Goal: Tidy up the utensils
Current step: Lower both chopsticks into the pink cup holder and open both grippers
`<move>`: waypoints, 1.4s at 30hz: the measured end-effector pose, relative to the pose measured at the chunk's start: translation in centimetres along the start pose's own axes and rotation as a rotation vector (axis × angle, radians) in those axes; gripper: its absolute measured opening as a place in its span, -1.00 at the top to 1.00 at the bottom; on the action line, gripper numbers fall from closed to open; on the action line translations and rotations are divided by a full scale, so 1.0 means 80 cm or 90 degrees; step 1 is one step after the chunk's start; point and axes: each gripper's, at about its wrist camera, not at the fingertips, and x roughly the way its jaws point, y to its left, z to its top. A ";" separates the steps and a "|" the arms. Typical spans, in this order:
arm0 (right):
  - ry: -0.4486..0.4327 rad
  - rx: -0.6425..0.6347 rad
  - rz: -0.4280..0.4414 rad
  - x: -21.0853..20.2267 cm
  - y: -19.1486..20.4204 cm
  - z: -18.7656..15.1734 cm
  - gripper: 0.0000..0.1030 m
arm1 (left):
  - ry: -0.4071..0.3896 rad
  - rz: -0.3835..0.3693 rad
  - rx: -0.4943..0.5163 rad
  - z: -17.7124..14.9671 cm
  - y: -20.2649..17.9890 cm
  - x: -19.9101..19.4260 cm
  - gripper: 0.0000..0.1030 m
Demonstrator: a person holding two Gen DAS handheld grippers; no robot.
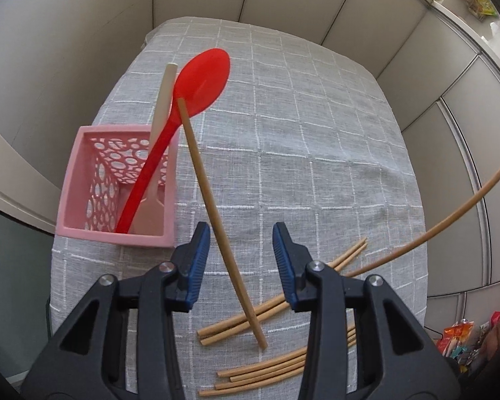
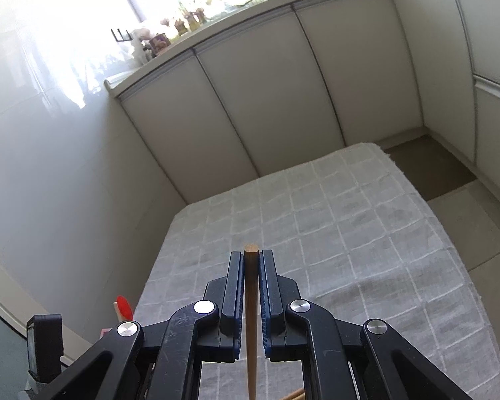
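Pink plastic is our target: the basket (image 1: 70,173) stands at the cloth's (image 1: 316,133) left edge, with the spoon (image 1: 203,80) and spatula (image 1: 162,100) already leaning in it.

The left gripper (image 1: 241,231) hangs just right of the basket, its fingers parted to a middling gap. A loose chopstick (image 1: 216,226) runs slantwise through that gap, and neither pad seems to press on it. Its top end sits by the spoon's neck; its bottom end lies over the pile, outside the basket. Whether it leans on the spoon or is free in the air, we cannot quite tell.

The right gripper (image 2: 251,254) has its fingers pinched narrow on a held chopstick (image 2: 251,303), up over the cloth and well apart from the basket.

What could go wrong, as we judge it:
- The loose chopstick, with nothing gripping it, may topple onto the cloth or roll off the near edge.
- If it rests on the spoon, its weight or a nudge from the left fingers may tip the light basket off the table's side.
- The held chopstick is gripped near one end, so it may swing and miss the opening.
- Both grippers heading for one small basket could collide.

Our count: one basket, one spoon, one spatula, one loose chopstick, one held chopstick. The chopsticks (image 1: 270,366) lying on the cloth number roughly seven, some hidden behind the gripper.
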 end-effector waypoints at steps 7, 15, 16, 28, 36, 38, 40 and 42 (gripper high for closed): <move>-0.002 -0.007 0.001 -0.004 0.003 0.000 0.85 | -0.004 0.040 0.006 0.002 -0.003 0.020 0.77; -0.006 -0.019 0.004 -0.007 0.012 -0.002 0.85 | -0.061 0.010 0.046 0.000 -0.013 -0.013 0.85; -0.009 -0.021 0.005 -0.009 0.014 -0.002 0.85 | -0.076 0.002 0.055 0.000 -0.016 -0.025 0.85; -0.074 -0.055 0.069 -0.055 0.078 0.018 0.85 | -0.371 -0.076 0.095 0.002 0.002 -0.192 0.85; -0.091 -0.075 0.123 -0.049 0.142 0.023 0.85 | -0.449 -0.017 0.113 0.024 0.046 -0.199 0.85; -0.090 -0.074 0.136 -0.040 0.156 0.023 0.85 | -0.435 -0.004 0.135 0.031 0.051 -0.184 0.85; -0.090 -0.077 0.149 -0.030 0.170 0.021 0.85 | -0.423 0.008 0.162 0.033 0.051 -0.176 0.85; -0.092 -0.082 0.158 -0.021 0.181 0.018 0.85 | -0.410 0.023 0.197 0.039 0.050 -0.168 0.85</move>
